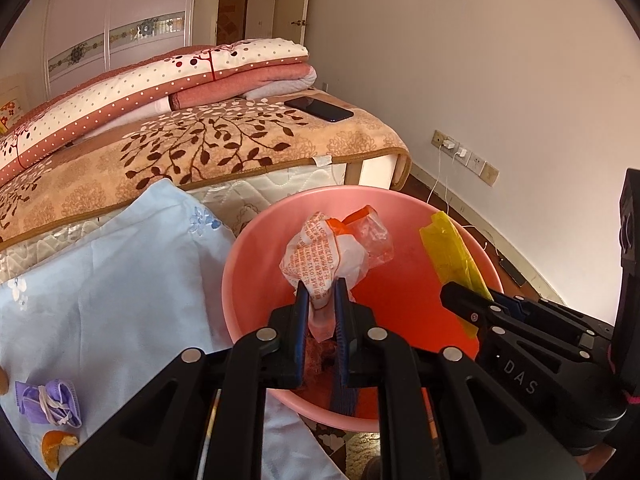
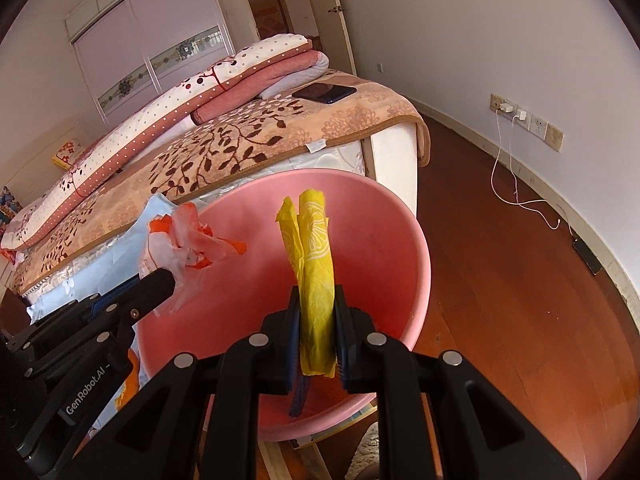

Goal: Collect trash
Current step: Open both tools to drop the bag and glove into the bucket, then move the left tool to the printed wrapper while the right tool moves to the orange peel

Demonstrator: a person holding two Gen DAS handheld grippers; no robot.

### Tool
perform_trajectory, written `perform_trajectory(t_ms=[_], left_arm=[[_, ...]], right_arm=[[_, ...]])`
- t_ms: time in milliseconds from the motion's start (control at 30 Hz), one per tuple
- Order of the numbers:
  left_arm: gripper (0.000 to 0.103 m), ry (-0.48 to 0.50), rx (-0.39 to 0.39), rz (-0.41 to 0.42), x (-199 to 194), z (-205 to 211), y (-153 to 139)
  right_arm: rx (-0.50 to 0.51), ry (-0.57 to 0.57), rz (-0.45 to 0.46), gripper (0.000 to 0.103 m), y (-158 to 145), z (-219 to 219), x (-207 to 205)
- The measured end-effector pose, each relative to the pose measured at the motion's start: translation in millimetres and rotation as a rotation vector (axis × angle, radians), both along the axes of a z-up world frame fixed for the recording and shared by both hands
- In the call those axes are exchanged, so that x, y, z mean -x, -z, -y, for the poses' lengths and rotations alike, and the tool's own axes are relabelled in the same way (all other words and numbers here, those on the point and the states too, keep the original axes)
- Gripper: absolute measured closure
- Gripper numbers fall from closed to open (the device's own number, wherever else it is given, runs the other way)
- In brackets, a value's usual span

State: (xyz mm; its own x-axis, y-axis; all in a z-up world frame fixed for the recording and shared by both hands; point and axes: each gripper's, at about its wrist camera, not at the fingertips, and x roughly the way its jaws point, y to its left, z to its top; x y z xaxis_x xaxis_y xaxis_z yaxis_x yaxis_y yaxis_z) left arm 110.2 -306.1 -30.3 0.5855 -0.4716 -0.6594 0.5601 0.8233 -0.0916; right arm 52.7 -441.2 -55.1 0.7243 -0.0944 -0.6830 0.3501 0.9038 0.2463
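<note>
Left wrist view first. Left gripper clamped nearly shut on a crumpled white-and-orange wrapper, held right over the pink basin. Right gripper poked in from the right side, pinching a yellow bag above the same basin. So, pretty clearly the drop-off step: both pieces of trash poised over the bin-substitute, neither let go yet. Next move probably just needed both sets of fingers opened so the stuff fell inside, maybe a little shake since crinkly plastic likes to cling to the pads. More trash left on the pale blue cloth at lower left: a balled-up purple mask and an orange peel.

Right wrist view. Right gripper closed tight around the yellow bag, rolled up and standing upright between the pads, basin rim behind it. Left gripper off to the left with the wrapper sticking out.

Room-wise: a bedroom, bed with a leaf-print blanket, folded quilts, a dark phone on top, reddish wood floor, charger cables dangling from wall sockets.
</note>
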Motion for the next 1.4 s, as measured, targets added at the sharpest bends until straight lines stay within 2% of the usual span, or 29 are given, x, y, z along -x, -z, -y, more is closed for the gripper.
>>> perform_trajectory(t_ms=[67, 100, 133, 200, 400, 600, 933, 1067, 1133, 1400], left_arm=[[0.083, -0.001, -0.001, -0.020, -1.8, 0.0, 3.0], [0.076, -0.001, -0.002, -0.028, -3.0, 0.0, 4.4], [0.065, -0.003, -0.005, -0.037, -4.1, 0.2, 5.9], [0.059, -0.003, -0.001, -0.043, -4.0, -0.5, 6.8], [0.057, -0.010, 0.007, -0.049, -3.9, -3.0, 4.3], [0.053, -0.006, 0.030, -0.039, -0.8, -8.1, -4.8], [0.052, -0.010, 0.053, 0.011, 14.1, -23.3, -30.1], [0.053, -0.014, 0.070, 0.050, 21.4, -43.2, -46.0], [0.052, -0.021, 0.077, 0.074, 25.1, -54.1, -54.5], [0.053, -0.110, 0.088, 0.151, 37.9, -115.5, -81.3]], right_arm=[[-0.002, 0.005, 0.004, 0.089, -0.2, 0.9, 0.0], [-0.003, 0.007, 0.007, 0.089, -0.2, 1.6, -0.2], [-0.004, 0.008, 0.008, 0.089, 0.0, 2.3, -0.5], [-0.004, 0.010, 0.005, 0.088, 1.3, 3.4, -1.0], [0.008, 0.012, 0.007, 0.088, 1.5, 3.1, 1.2], [0.045, 0.014, 0.010, 0.075, -2.2, 0.3, 4.3], [0.049, -0.007, 0.035, 0.074, -16.6, -10.4, 17.7], [0.052, -0.026, 0.057, 0.067, -26.5, -22.5, 27.9], [0.052, -0.036, 0.075, 0.060, -31.7, -29.3, 33.6], [0.066, -0.111, 0.096, 0.060, -42.0, -68.8, 51.1]])
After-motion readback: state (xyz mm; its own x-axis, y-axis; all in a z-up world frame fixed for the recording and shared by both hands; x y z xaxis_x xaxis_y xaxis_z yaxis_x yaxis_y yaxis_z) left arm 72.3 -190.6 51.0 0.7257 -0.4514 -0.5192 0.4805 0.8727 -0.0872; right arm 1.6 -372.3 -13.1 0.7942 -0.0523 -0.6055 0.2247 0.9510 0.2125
